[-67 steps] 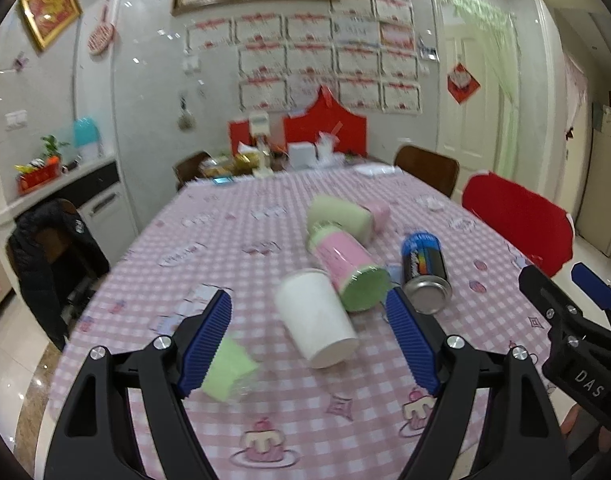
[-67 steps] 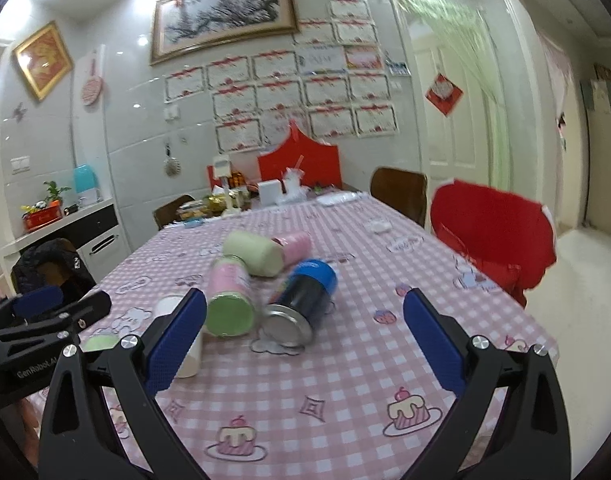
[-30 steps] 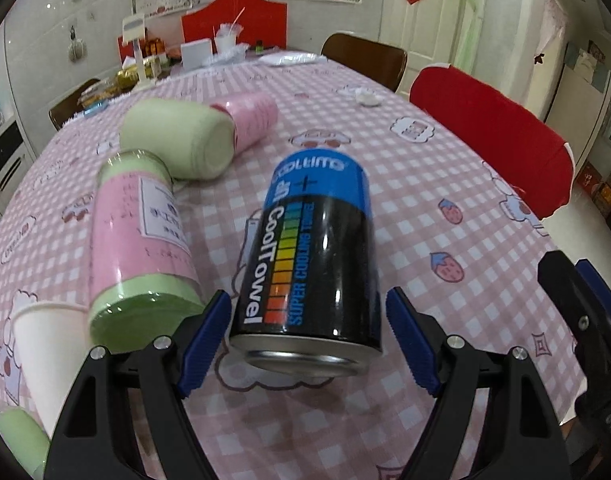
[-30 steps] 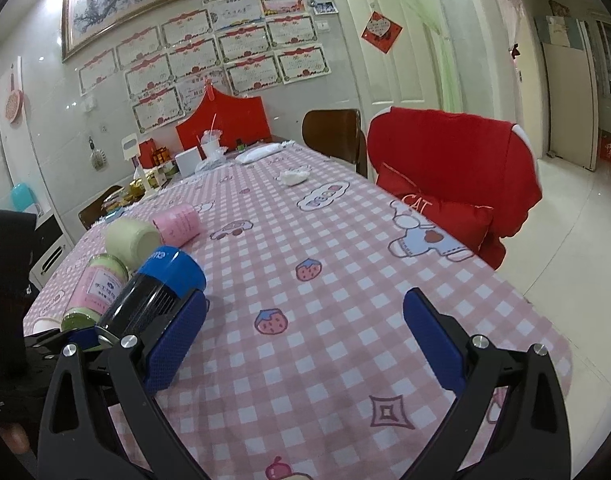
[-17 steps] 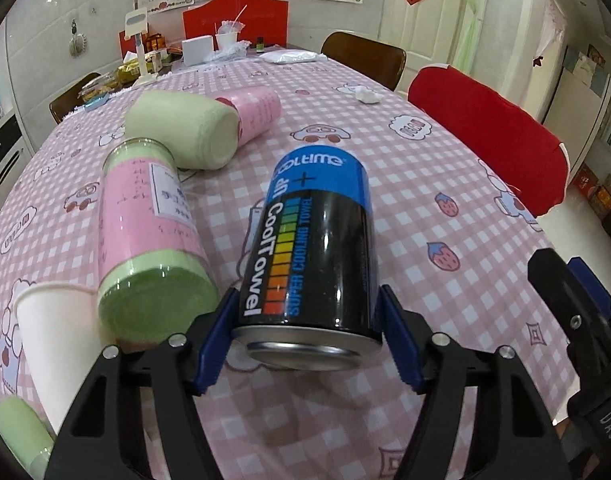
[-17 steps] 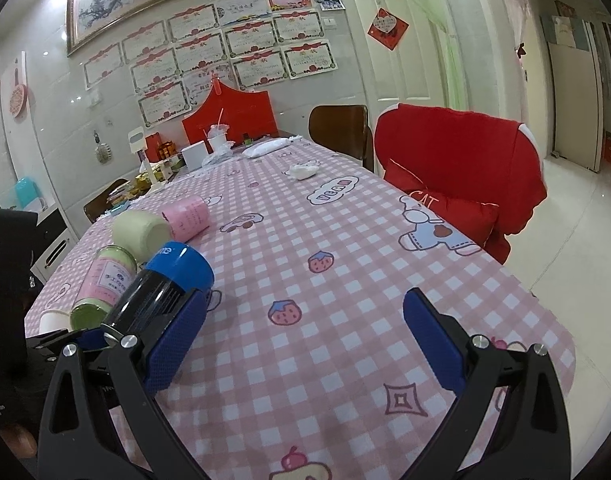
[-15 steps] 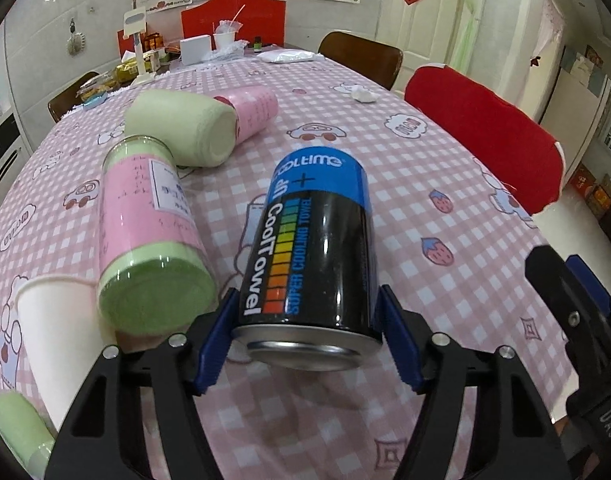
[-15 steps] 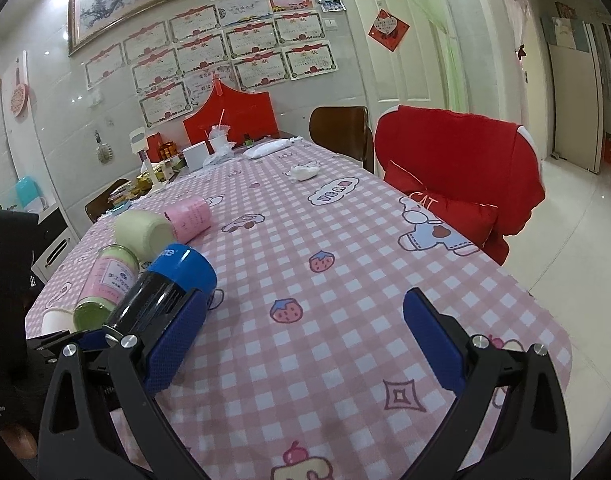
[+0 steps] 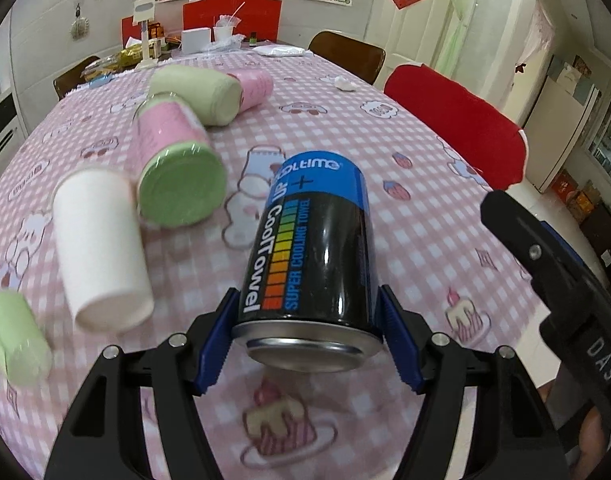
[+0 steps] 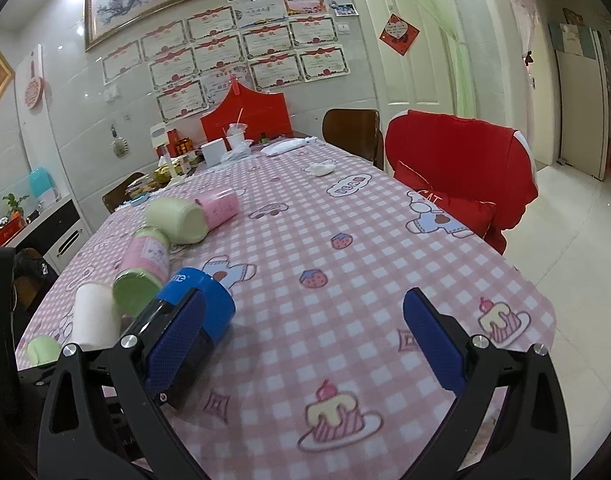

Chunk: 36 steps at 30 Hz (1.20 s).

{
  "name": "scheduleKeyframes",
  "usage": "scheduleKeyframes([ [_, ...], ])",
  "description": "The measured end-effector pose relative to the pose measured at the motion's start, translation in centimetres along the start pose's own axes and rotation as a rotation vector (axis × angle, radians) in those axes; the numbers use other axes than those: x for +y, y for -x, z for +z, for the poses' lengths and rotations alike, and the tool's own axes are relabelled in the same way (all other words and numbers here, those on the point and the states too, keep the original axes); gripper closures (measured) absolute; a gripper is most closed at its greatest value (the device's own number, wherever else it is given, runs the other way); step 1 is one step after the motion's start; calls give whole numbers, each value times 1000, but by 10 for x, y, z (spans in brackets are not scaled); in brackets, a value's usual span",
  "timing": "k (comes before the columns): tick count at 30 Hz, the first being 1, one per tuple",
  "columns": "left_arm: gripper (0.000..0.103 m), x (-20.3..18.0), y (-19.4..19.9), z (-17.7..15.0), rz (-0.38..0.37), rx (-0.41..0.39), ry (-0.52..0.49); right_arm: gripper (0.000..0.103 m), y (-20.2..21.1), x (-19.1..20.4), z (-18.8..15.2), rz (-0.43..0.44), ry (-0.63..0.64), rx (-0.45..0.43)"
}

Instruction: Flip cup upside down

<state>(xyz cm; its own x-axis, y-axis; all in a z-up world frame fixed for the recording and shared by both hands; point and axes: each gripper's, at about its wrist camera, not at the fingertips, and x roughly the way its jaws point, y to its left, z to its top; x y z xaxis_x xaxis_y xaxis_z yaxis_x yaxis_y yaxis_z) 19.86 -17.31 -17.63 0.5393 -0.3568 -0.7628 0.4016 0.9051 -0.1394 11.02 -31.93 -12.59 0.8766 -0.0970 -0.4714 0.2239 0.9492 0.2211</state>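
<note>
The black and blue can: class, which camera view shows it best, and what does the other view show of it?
The left wrist view. There the black and blue can fills the centre, label readable and metal end visible, gripped by the left gripper. The right wrist view catches only its blue end at the left; the open right gripper hides the rest.

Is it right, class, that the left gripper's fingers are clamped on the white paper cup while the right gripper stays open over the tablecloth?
Not quite. The left gripper is clamped on the black and blue can, not the white paper cup, which lies free on the tablecloth. The left wrist view shows this. The right gripper is indeed open.
</note>
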Motion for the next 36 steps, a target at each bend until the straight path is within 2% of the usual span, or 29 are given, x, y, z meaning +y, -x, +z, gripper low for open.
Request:
scheduleKeyframes([
  [12,35,12,24,-34,5,-18,18,8,25,15,-16,-4,33,0],
  [22,34,19,30,-41,9,-12,33,8,34,24,-18,1,41,-13],
  [24,33,20,32,-42,13,-23,28,8,35,26,-17,3,43,-16],
  [26,25,21,36,-42,7,-43,27,8,36,28,-17,5,46,-18],
  [36,25,34,55,-40,-16,-95,45,8,36,34,-16,23,47,-13],
])
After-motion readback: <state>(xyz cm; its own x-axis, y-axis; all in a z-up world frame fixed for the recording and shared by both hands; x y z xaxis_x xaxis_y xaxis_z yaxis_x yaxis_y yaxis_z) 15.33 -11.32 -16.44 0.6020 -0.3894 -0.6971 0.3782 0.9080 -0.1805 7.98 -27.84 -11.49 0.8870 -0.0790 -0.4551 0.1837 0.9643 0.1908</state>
